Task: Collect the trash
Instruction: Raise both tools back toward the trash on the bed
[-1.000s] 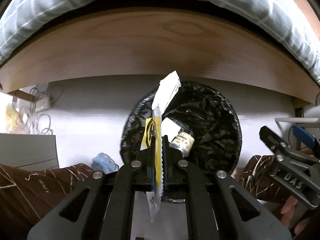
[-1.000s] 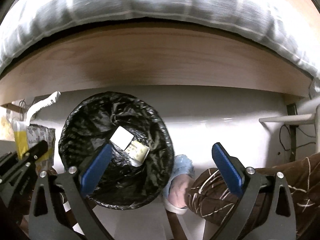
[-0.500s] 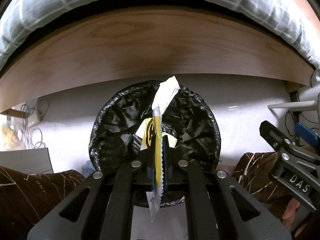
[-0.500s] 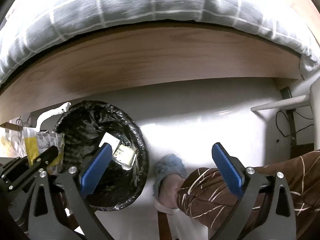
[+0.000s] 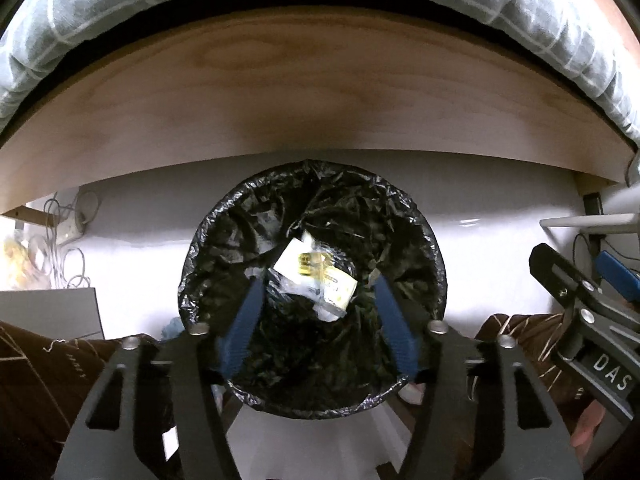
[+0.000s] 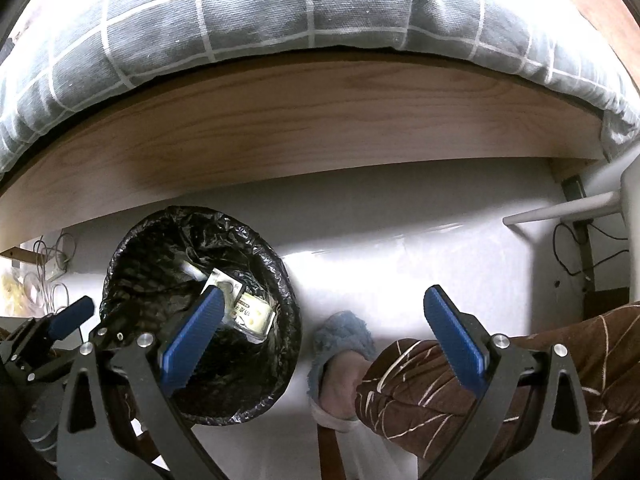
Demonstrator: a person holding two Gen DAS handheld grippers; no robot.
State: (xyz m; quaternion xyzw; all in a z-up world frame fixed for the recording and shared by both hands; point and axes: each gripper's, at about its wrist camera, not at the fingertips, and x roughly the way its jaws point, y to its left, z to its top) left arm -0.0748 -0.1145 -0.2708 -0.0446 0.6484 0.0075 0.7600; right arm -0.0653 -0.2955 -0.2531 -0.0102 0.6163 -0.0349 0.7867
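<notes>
A round bin with a black liner (image 5: 412,216) stands on the white floor below my left gripper (image 5: 316,288), which is open and empty right above its mouth. White and yellow wrappers (image 5: 316,276) lie inside the bin. In the right wrist view the bin (image 6: 136,240) is at lower left with the wrappers (image 6: 244,312) inside. My right gripper (image 6: 324,340) is open and empty, to the right of the bin, above the floor. The left gripper (image 6: 68,320) shows at the left edge there, and the right gripper (image 5: 588,280) at the right edge of the left wrist view.
A wooden bed frame (image 6: 320,128) with a grey checked blanket (image 6: 280,12) runs across the back. The person's brown-trousered legs (image 6: 440,392) and a blue slipper (image 6: 344,336) are right of the bin. Cables and a socket (image 5: 68,232) lie at left, a white rack (image 6: 560,212) at right.
My left gripper has opened and the yellow and white wrapper it held has dropped into the bin. The right gripper has shifted further right of the bin.
</notes>
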